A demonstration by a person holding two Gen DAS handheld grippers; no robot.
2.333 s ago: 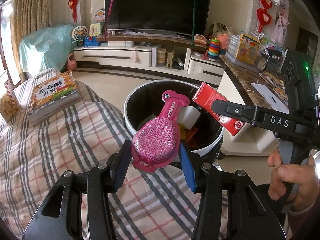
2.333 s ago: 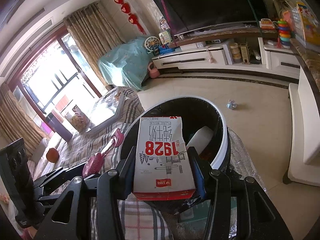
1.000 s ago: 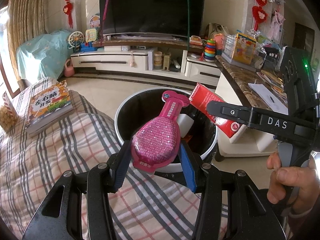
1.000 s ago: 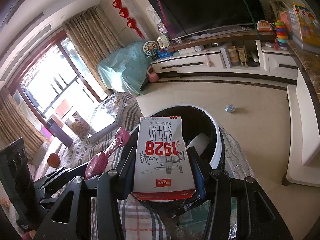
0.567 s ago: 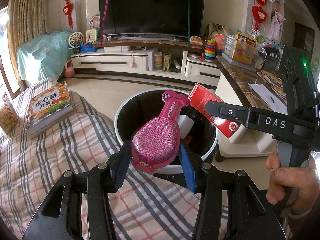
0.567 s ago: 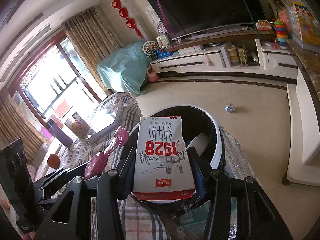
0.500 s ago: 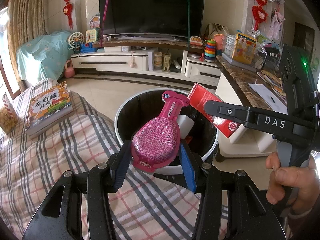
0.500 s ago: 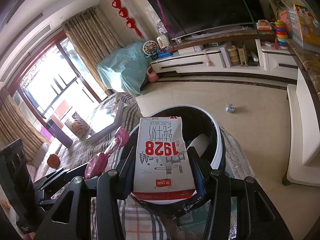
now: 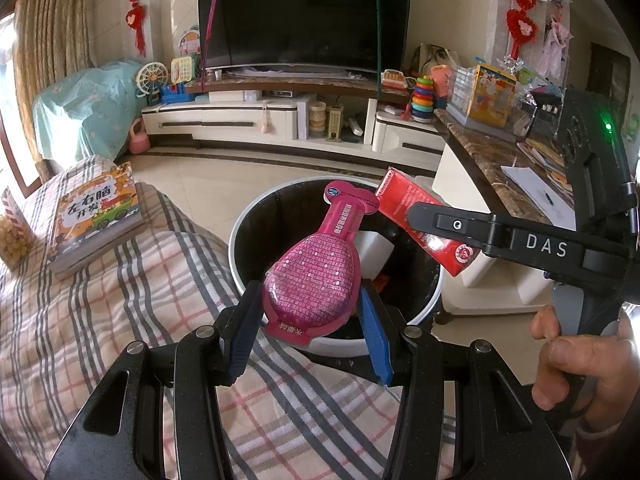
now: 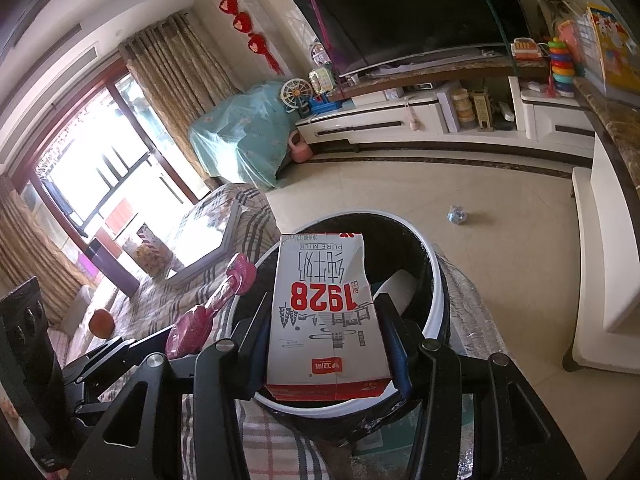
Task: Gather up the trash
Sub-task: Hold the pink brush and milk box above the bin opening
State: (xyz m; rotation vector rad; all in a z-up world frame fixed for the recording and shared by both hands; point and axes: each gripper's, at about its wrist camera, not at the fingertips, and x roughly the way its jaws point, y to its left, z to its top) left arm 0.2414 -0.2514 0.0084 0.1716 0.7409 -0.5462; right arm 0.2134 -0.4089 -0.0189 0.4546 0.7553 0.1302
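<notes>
Nothing has moved since a second ago; both hands are kept still. Left gripper (image 9: 310, 320) is clamped on the pink pouch (image 9: 316, 276), long axis running near to far, neck pointed away over the trash bin (image 9: 240, 232). Right gripper (image 10: 326, 344) is clamped on the milk carton (image 10: 324, 312), long axis pointed far, print upside down, held above the bin's near rim. Book (image 9: 94, 212) lies far left on the plaid cloth (image 9: 100, 320).
</notes>
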